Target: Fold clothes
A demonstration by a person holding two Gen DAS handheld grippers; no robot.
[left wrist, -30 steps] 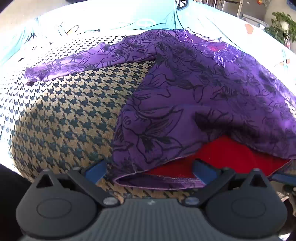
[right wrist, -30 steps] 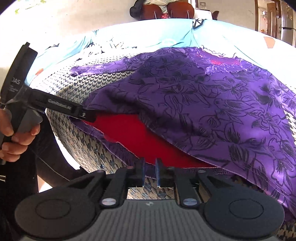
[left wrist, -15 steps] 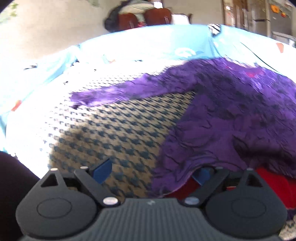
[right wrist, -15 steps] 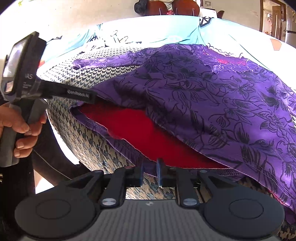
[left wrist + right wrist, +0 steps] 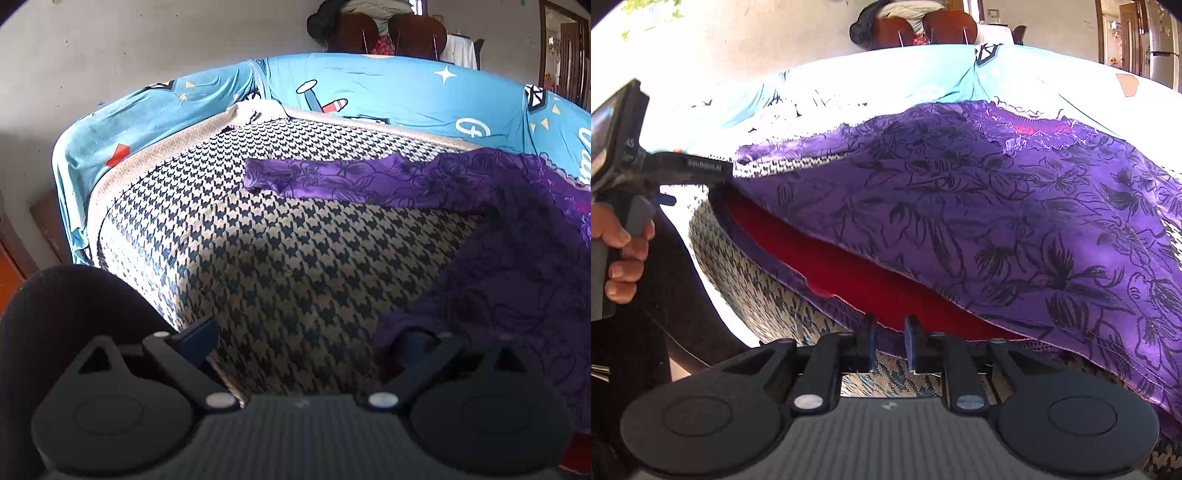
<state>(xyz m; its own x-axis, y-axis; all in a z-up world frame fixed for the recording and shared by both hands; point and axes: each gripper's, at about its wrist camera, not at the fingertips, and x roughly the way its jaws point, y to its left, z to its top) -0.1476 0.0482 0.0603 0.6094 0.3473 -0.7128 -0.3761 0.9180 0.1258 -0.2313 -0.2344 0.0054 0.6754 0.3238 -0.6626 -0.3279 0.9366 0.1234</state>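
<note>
- The purple dress (image 5: 960,206) lay spread on the checked bed cover (image 5: 280,258).
- The left tool (image 5: 306,336) stood wide, opening, at the dress's edge.
- The right tool (image 5: 889,339), narrow and opening, had the hem between its fingers.

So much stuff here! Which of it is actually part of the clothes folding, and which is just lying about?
Part of the job:
- purple floral garment, red inside
- left claw, opening, hem draped on one finger
- right claw, opening at the hem

Just lying about:
- houndstooth cover underneath
- blue cartoon sheet behind
- wooden chairs in the background
</note>
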